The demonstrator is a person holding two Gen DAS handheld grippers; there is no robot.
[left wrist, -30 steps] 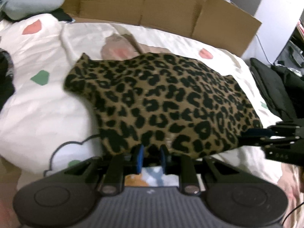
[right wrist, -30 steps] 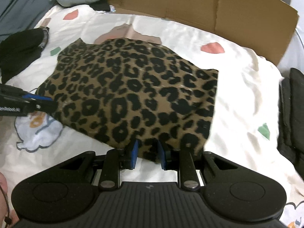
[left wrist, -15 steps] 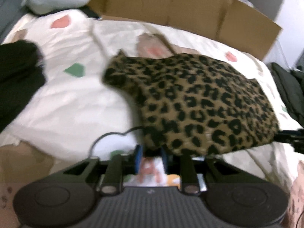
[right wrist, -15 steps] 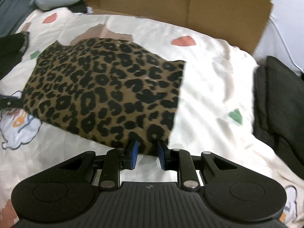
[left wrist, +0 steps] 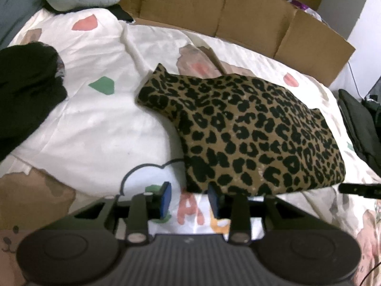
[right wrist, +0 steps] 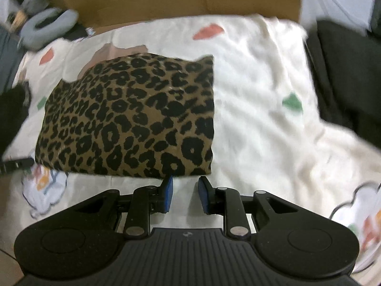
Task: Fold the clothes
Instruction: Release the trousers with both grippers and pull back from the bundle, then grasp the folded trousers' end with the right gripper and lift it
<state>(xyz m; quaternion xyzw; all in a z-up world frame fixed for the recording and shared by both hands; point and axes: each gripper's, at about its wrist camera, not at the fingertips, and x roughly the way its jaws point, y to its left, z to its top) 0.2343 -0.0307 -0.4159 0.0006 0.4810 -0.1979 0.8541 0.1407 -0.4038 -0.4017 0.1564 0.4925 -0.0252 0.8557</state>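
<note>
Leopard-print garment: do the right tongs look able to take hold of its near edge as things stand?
Probably yes. The right tongs stand open just short of the leopard-print garment, whose near right corner lies directly ahead on the bedsheet with nothing between.

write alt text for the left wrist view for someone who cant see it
A folded leopard-print garment lies on a white patterned bedsheet. The left gripper, jaws opening and empty, sits at its near edge. Cardboard stands behind the bed.
</note>
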